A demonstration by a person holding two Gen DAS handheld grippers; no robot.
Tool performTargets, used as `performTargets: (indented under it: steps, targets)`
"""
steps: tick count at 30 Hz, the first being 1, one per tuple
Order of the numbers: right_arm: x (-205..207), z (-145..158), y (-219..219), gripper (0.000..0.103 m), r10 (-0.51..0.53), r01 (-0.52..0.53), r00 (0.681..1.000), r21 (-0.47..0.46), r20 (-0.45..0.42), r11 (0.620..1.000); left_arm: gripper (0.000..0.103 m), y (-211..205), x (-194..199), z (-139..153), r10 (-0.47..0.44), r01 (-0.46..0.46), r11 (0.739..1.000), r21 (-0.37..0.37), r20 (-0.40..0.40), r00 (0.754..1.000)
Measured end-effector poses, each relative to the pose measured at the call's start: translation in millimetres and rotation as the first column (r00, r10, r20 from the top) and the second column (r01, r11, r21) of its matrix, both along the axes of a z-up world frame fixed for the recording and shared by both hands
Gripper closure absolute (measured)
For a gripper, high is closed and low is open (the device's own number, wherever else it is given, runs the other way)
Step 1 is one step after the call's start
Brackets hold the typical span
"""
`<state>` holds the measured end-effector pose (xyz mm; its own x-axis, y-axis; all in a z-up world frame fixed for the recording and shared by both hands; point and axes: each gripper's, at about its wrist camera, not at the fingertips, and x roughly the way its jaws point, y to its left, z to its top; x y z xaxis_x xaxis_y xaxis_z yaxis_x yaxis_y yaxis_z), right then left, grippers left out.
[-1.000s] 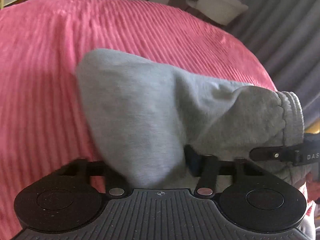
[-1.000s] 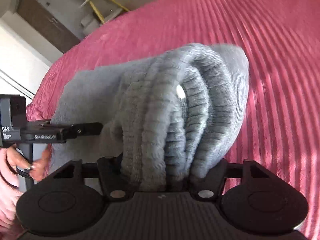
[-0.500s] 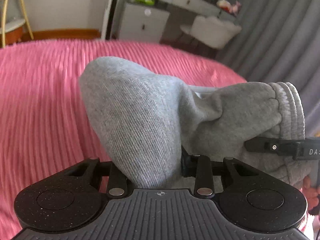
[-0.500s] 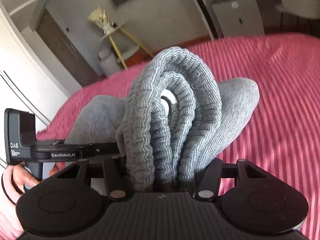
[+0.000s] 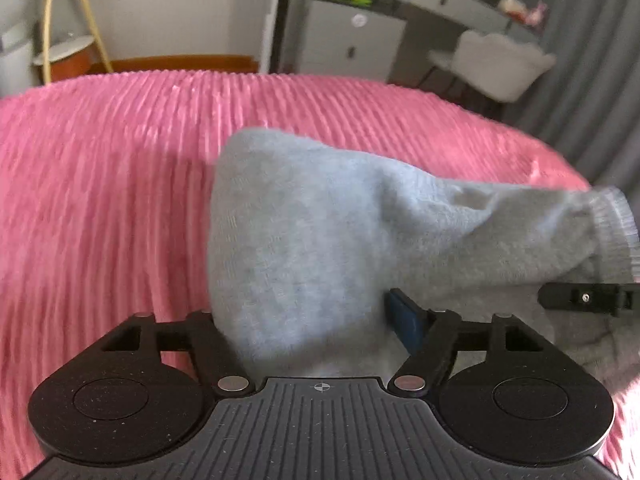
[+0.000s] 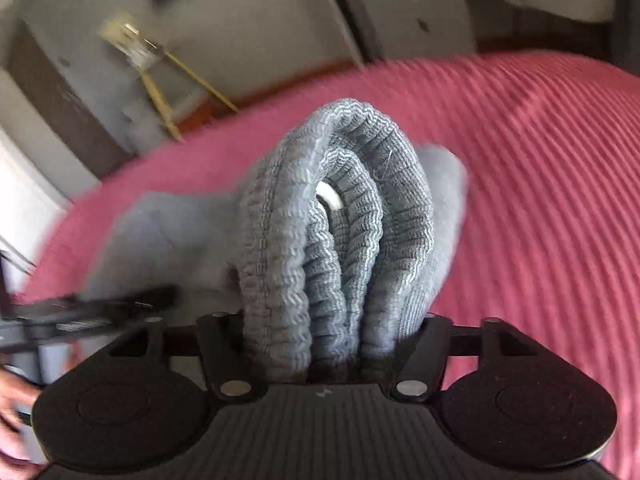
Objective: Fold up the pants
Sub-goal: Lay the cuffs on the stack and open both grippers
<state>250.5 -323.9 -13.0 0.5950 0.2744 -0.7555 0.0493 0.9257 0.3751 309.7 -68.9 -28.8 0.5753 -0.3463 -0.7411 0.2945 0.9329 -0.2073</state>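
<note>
Grey sweatpants (image 5: 320, 220) lie bunched on a pink ribbed bedspread (image 5: 100, 200). My left gripper (image 5: 306, 316) has a fold of the plain grey cloth between its jaws, which are opening; the blue pad (image 5: 404, 320) stands a little off the cloth. My right gripper (image 6: 328, 328) straddles the ribbed waistband (image 6: 340, 240), folded into several layers. Its jaws are also opening, and the bundle still fills the gap. Each gripper shows in the other's view: the right gripper (image 5: 584, 298) at the right edge, the left gripper (image 6: 92, 306) blurred at the left, beside a hand (image 6: 12, 400).
Past the bed's far edge stand a white dresser (image 5: 352, 40), a pale chair (image 5: 496, 64) and a grey curtain (image 5: 592, 80). A shelf stand with yellow legs (image 5: 68, 28) is at the back left. The bedspread (image 6: 540, 200) stretches wide on both sides.
Both grippers have swung across the bed with the pants, and more of the room shows behind. Both pairs of jaws stand wider than half a second ago, and the cloth sits looser in them.
</note>
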Motion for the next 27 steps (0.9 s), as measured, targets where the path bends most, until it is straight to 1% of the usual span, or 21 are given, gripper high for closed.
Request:
performTargets:
  steps: [1, 2, 3, 5, 6, 7, 8, 9, 10, 12, 14, 15, 16, 17, 19, 21, 22, 24, 25, 27]
  targets:
    - [-2.5, -2.6, -7.6, 0.013, -0.025, 0.025, 1.000, -0.009, -0.012, 1.000, 0.018, 9.4, -1.2, 2.1, 0.005, -0.005, 1.000, -0.022, -0.011, 1.000]
    - [-10.1, 0.4, -13.7, 0.009, -0.050, 0.050, 0.999, -0.028, 0.001, 0.998, 0.015, 22.0, -5.1, 5.3, 0.034, -0.034, 0.999, -0.035, -0.016, 0.999]
    - [-18.6, 5.5, -21.3, 0.006, -0.066, 0.067, 0.997, -0.046, 0.027, 0.997, 0.015, 35.7, -13.6, 10.8, 0.057, -0.058, 0.997, -0.054, -0.013, 0.998]
    - [-43.6, 16.8, -36.2, 0.006, -0.102, 0.106, 0.990, -0.037, 0.094, 0.994, 0.016, 52.4, -34.6, 18.9, 0.092, -0.090, 0.990, -0.112, 0.018, 0.996]
    - [-54.5, 21.3, -38.7, 0.006, -0.137, 0.141, 0.984, -0.024, 0.117, 0.990, 0.015, 55.0, -46.4, 22.1, 0.108, -0.104, 0.989, -0.107, 0.035, 0.994]
    - [-64.0, 25.0, -38.0, 0.006, -0.173, 0.177, 0.974, -0.016, 0.143, 0.984, 0.013, 53.8, -56.0, 22.7, 0.119, -0.114, 0.990, -0.088, 0.053, 0.992]
    - [-71.5, 26.9, -35.2, 0.006, -0.211, 0.217, 0.963, -0.023, 0.166, 0.976, 0.012, 50.8, -69.0, 21.9, 0.127, -0.124, 0.991, -0.051, 0.068, 0.990]
    - [-73.9, 27.1, -31.8, 0.006, -0.217, 0.226, 0.960, -0.031, 0.176, 0.974, 0.012, 45.8, -77.3, 19.7, 0.128, -0.127, 0.992, -0.020, 0.085, 0.988]
    - [-81.5, 25.5, -25.0, 0.006, -0.203, 0.213, 0.961, -0.036, 0.186, 0.976, 0.010, 40.5, -86.3, 18.0, 0.121, -0.123, 0.992, 0.007, 0.100, 0.988]
    - [-82.8, 22.2, -7.2, 0.006, -0.147, 0.162, 0.967, -0.057, 0.207, 0.985, 0.009, 31.8, -99.2, 7.8, 0.105, -0.114, 0.990, 0.077, 0.116, 0.988]
    - [-86.0, 14.0, 5.8, 0.006, -0.122, 0.151, 0.970, -0.129, 0.208, 0.980, 0.005, 29.2, -104.3, -0.7, 0.114, -0.133, 0.983, 0.128, 0.148, 0.982]
    - [-83.7, 8.8, 9.8, 0.006, -0.114, 0.153, 0.973, -0.191, 0.201, 0.970, 0.004, 30.4, -105.0, -2.8, 0.109, -0.132, 0.982, 0.139, 0.161, 0.981]
    - [-80.9, 1.2, 11.4, 0.006, -0.092, 0.138, 0.977, -0.243, 0.194, 0.960, 0.004, 31.0, -100.4, -4.9, 0.106, -0.129, 0.982, 0.135, 0.167, 0.980]
    - [-79.6, -5.0, 10.2, 0.006, -0.074, 0.124, 0.978, -0.263, 0.193, 0.957, 0.004, 34.8, -98.2, -4.9, 0.113, -0.135, 0.983, 0.127, 0.167, 0.979]
    - [-78.1, -13.4, 5.5, 0.006, -0.049, 0.102, 0.977, -0.254, 0.206, 0.962, 0.004, 47.7, -99.7, -1.2, 0.158, -0.174, 0.979, 0.107, 0.144, 0.977]
    - [-85.3, -5.1, 4.1, 0.006, -0.077, 0.119, 0.978, -0.216, 0.192, 0.969, 0.004, 60.1, -105.0, 5.0, 0.214, -0.228, 0.969, 0.098, 0.137, 0.967]
    - [-88.6, 3.2, 4.3, 0.006, -0.101, 0.141, 0.975, -0.200, 0.199, 0.970, 0.004, 64.7, -107.6, 6.3, 0.226, -0.241, 0.965, 0.104, 0.140, 0.964]
    - [-104.0, 12.8, 7.3, 0.006, -0.119, 0.175, 0.962, -0.215, 0.248, 0.961, 0.004, 69.6, -112.3, 1.8, 0.226, -0.241, 0.962, 0.124, 0.129, 0.966]
    - [-109.0, 11.9, 9.1, 0.006, -0.115, 0.176, 0.960, -0.231, 0.256, 0.957, 0.004, 69.7, -114.6, -1.4, 0.226, -0.241, 0.961, 0.137, 0.115, 0.967]
    - [-108.9, 3.8, 12.6, 0.006, -0.106, 0.164, 0.969, -0.266, 0.221, 0.950, 0.004, 71.5, -120.8, -3.5, 0.247, -0.260, 0.954, 0.151, 0.096, 0.964]
